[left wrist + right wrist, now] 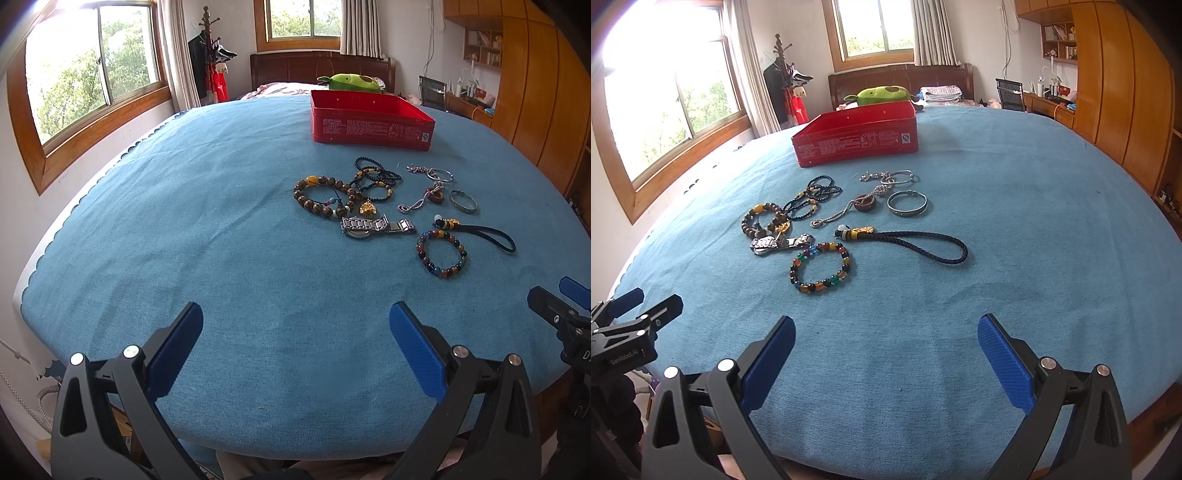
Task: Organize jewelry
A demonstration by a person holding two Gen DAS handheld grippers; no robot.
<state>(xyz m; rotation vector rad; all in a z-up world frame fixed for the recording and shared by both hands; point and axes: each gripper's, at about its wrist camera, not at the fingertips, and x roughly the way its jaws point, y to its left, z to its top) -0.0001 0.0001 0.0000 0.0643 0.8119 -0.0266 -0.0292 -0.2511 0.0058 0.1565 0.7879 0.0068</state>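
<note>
Nothing sorted yet, by the look of it. Your left gripper (295, 325) and right gripper (886, 338) both hover over the near edge of the blue-clothed worktop (184, 240), fingers spread wide, holding nothing. All jewelry lies loose on the cloth: multicoloured bead bracelet (820, 267), steel-link watch (781, 243), brown wooden-bead bracelet (323, 197), braided black cord strap (916, 245), silver bangle (907, 204). The open red tin box (858, 138) sits just beyond them; its inside is hidden from view. Every piece remains to be moved.

Ahead of your jaws, the blue-clothed table (1015, 229) carries a red tin (857, 138) and, nearer, scattered jewelry (827, 221).
</note>
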